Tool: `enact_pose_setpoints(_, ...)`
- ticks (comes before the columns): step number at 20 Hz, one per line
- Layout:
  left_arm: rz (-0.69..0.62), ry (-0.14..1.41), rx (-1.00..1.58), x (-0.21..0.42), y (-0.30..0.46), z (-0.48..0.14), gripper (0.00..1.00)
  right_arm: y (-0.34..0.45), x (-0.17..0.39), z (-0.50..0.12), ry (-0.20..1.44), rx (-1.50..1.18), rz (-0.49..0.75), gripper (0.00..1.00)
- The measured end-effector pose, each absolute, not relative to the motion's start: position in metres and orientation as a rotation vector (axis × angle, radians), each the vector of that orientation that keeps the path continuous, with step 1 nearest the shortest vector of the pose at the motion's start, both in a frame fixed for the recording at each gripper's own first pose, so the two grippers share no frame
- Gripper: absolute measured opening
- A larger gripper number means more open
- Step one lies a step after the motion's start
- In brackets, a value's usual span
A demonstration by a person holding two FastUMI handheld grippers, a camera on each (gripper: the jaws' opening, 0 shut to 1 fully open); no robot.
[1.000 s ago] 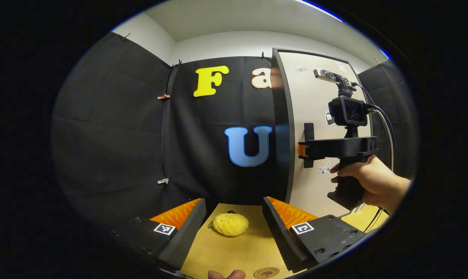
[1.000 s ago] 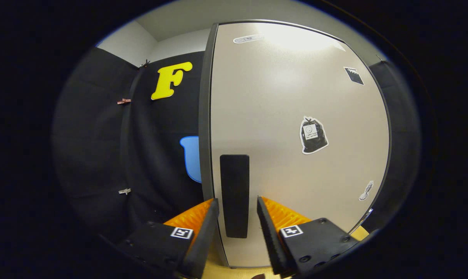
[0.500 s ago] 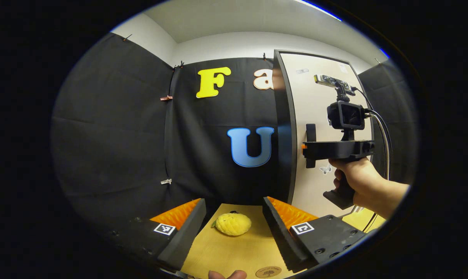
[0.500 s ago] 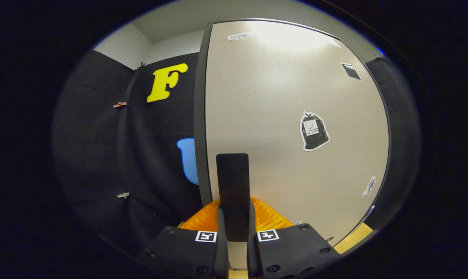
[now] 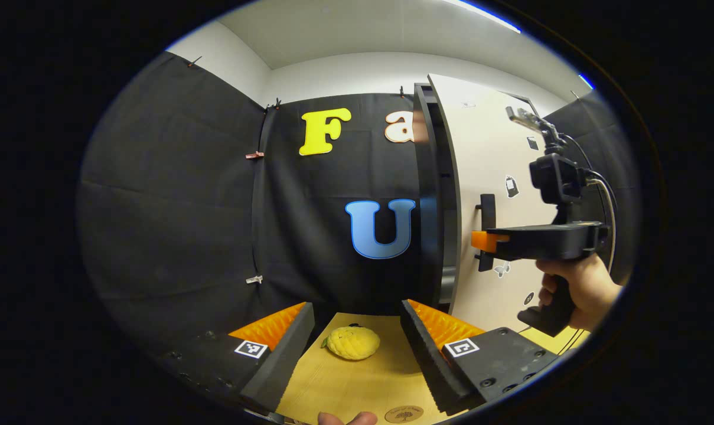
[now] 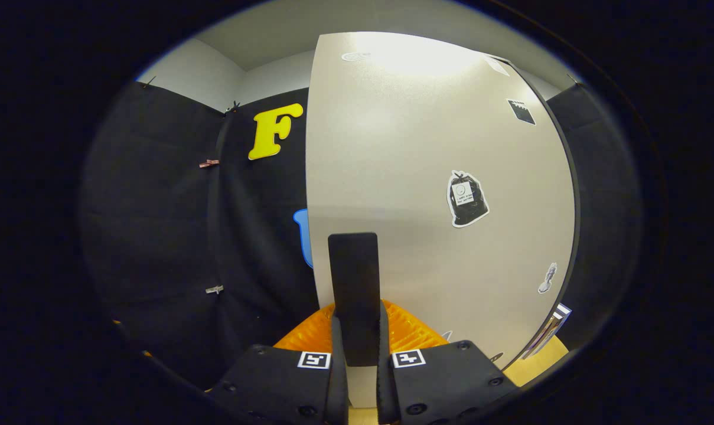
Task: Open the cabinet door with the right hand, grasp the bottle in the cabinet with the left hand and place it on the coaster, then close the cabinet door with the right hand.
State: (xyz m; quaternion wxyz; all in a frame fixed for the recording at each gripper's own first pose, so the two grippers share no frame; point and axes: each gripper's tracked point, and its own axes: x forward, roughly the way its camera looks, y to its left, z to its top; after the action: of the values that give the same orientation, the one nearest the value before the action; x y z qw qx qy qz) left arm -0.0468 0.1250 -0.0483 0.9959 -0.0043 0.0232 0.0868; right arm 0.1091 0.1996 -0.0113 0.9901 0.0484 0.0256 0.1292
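both views are evenly lit from overhead and look sharp, with no motion blur. in the right gripper view a broad glare patch whitens the top of the cabinet door (image 6: pixel 439 177), fading to a duller tone lower down. in the left gripper view a thin ceiling light strip (image 5: pixel 481 15) shows at the upper rim. the fisheye lens bows straight edges strongly near the borders, where brightness also falls off.

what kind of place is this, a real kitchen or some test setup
Most likely a staged recording booth, not a kitchen: black cloth walls clipped up, one pale cabinet door gripped at its handle by the right gripper, and a wooden table with a yellow toy fruit.
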Motion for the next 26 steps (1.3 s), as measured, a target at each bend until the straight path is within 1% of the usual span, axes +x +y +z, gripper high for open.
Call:
enact_pose_setpoints(11,0.150,0.036,-0.016,-0.053,0.082,-0.038,0.93,0.135,0.002,-0.009,0.052,0.117,0.342,0.23)
enact_pose_setpoints(16,0.129,0.026,-0.023,-0.049,0.057,-0.029,0.93,0.106,-0.022,-0.004,0.063,0.118,0.354,0.23)
enact_pose_setpoints(21,0.082,0.010,-0.036,-0.041,0.025,-0.019,0.93,0.069,-0.040,-0.003,0.079,0.084,0.334,0.22)
enact_pose_setpoints(26,0.032,-0.003,-0.019,-0.035,-0.005,-0.010,0.93,0.018,-0.055,-0.001,0.085,0.067,0.236,0.22)
